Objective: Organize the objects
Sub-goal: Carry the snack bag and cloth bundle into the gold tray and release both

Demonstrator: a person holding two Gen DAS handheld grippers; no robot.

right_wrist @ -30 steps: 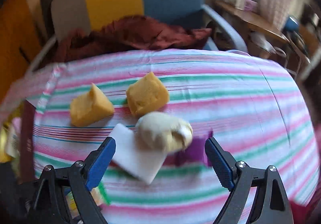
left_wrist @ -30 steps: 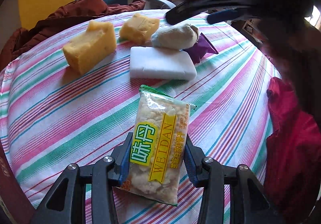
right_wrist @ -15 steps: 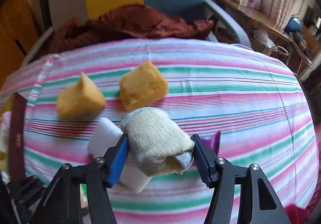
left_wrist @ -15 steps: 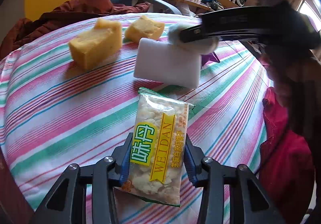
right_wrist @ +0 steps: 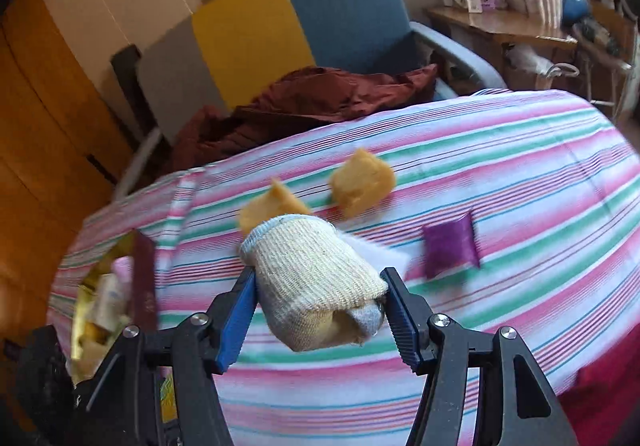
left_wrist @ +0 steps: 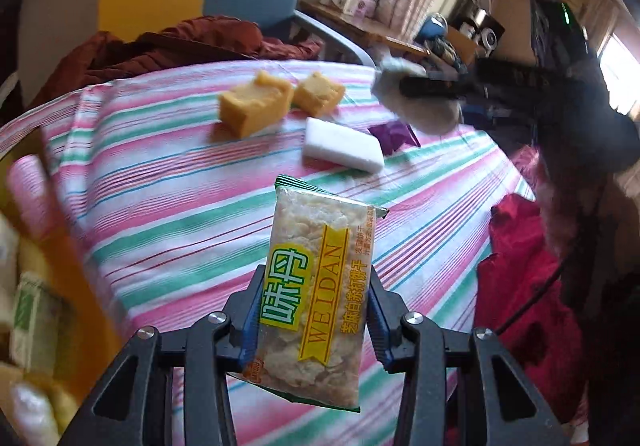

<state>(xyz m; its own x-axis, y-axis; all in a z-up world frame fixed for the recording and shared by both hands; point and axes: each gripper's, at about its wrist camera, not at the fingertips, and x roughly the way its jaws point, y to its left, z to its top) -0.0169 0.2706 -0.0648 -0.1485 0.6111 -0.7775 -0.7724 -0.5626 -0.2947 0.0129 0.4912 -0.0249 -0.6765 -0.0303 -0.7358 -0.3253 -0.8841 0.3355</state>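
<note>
At far left of the left wrist view, a yellow container (left_wrist: 60,266) sits at the desk edge, blurred, w/ pale packets inside; judged the likely drop-off for sorted items. Left tongs (left_wrist: 312,314) are clamped on the snack packet (left_wrist: 316,286), pads pressing both long edges, packet upright and clear of the striped tablecloth (left_wrist: 160,206). Grip is unchanged vs. a second ago, but the cloth now lies further below the packet, so the packet is lifted. Centre, on the cloth: two yellow sponge blocks (left_wrist: 256,106) side by side, nearly touching; just right of them a white eraser sponge (left_wrist: 342,144); beside that a purple sachet (left_wrist: 394,134), now fully uncovered. Right: right tongs (right_wrist: 318,306) have just been closing and are clamped on the rolled sock (right_wrist: 312,282), pads pressing into the knit on both sides. A second ago the sock lay on the desk, against the white sponge and over the sachet, w/ the fingers wide apart around it; now it hangs above the cloth. Meaning for task: both hands are loaded at once, i.e. pick-up is done for two items and transport comes next. Four items remain on the desk. Risk: the sock is soft and the packet is slick, so either could slip in transit.
</note>
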